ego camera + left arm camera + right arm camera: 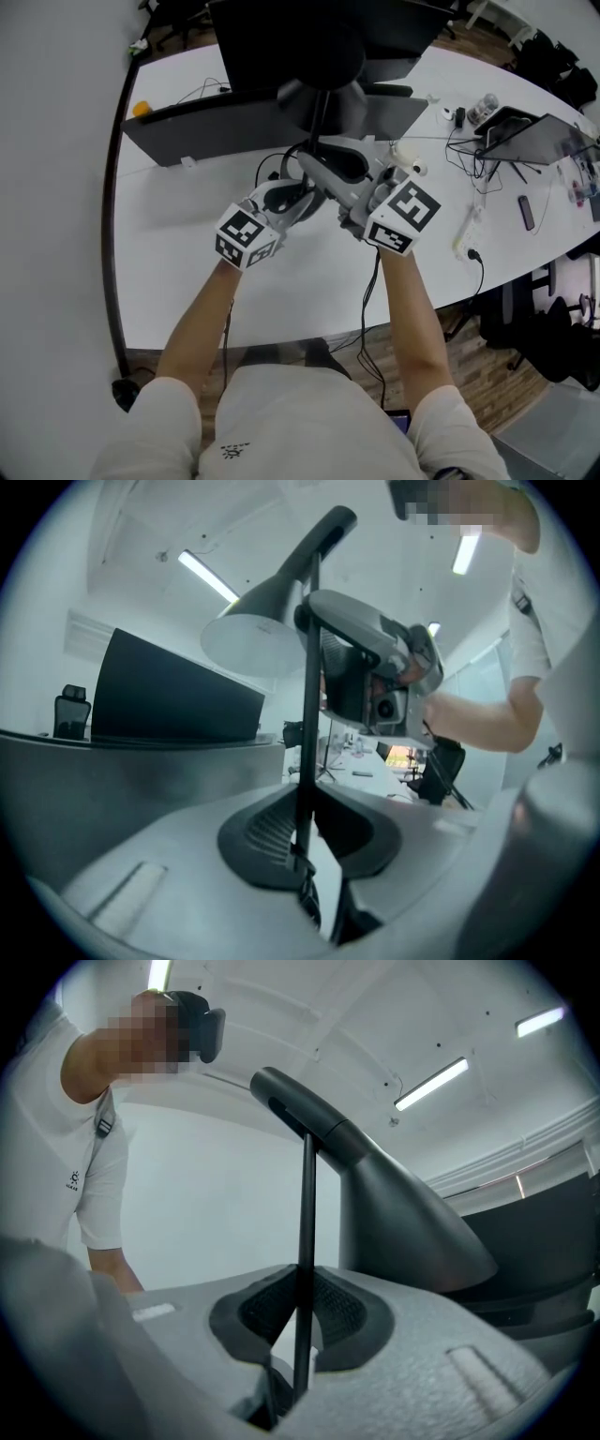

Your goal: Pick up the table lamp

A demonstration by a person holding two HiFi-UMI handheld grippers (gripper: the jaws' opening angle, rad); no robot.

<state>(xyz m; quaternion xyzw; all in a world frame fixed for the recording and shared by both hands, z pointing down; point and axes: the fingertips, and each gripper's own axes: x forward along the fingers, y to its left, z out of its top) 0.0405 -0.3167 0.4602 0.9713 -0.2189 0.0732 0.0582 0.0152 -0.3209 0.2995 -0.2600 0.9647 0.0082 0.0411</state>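
While the left hand-held gripper (305, 855) and right hand-held gripper (302, 1344) pinch its stem (307, 714), the table lamp (403, 1204) is upright.

A: Base of the lamp (323, 98)?
B: Hidden; in head view the shade's just a dark blur & the stem vanishes btwn the jaws.
A: Stem's lower end?
B: Sinks behind the pads of the left gripper (307, 850); same at the right gripper (298, 1330); can't tell where it ends.
A: Monitor (281, 37)?
B: Top cut off by the pic's edge; small bits on the table (187, 281), far right, too tiny to ID.
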